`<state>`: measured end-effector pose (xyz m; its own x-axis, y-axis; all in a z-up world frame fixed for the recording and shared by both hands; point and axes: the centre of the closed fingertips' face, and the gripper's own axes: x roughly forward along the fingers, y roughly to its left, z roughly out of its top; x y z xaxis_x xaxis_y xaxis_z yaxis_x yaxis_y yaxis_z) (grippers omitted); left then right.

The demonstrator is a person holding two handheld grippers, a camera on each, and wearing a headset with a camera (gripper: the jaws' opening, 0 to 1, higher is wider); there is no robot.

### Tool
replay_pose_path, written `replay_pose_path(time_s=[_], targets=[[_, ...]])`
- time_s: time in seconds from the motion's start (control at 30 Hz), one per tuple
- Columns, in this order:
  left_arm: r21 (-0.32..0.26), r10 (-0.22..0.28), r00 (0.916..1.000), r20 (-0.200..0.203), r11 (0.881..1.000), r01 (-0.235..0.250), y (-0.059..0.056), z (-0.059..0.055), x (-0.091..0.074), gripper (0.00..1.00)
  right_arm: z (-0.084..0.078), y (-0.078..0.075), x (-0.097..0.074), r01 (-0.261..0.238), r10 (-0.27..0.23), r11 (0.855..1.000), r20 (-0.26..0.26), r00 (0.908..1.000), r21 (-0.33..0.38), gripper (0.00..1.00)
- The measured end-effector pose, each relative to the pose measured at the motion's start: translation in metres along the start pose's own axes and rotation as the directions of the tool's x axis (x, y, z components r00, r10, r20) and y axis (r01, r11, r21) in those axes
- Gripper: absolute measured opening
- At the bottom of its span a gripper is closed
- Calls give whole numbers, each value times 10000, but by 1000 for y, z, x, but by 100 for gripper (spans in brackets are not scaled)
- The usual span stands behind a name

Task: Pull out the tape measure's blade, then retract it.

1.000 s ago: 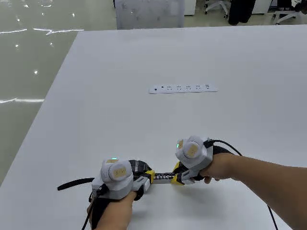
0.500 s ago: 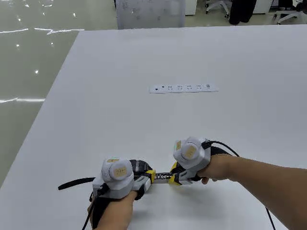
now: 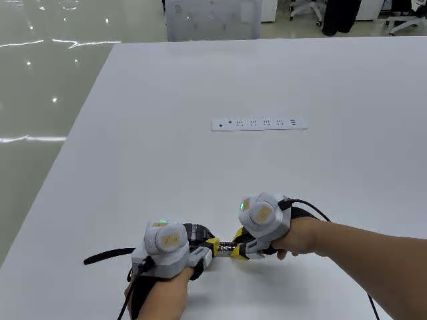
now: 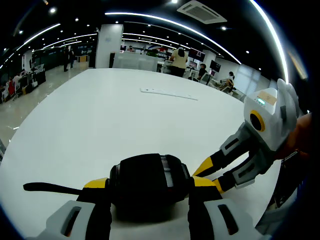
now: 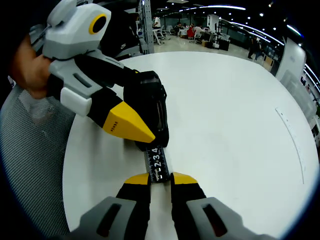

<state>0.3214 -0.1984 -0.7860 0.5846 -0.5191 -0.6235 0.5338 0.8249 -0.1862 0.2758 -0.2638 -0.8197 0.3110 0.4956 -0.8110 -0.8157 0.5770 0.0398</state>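
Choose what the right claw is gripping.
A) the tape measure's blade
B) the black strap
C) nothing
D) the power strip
A: in the right gripper view the right claw is shut on the numbered blade coming out of the black tape measure, which the left claw holds.

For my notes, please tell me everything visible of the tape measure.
The tape measure has a black case, clamped between the yellow-tipped jaws of the left gripper. Its blade, out a short way, shows 2, 3, 4; the right gripper pinches its end. A black strap trails leftward across the white table.
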Motion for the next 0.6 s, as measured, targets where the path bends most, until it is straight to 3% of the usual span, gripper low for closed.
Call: replay_pose_path(time_s=[0.6], targets=[[-119, 6, 10000, -63, 9999, -7, 0, 0, 0, 58, 16, 3, 10, -251, 250, 9997, 333, 9991, 15, 13]])
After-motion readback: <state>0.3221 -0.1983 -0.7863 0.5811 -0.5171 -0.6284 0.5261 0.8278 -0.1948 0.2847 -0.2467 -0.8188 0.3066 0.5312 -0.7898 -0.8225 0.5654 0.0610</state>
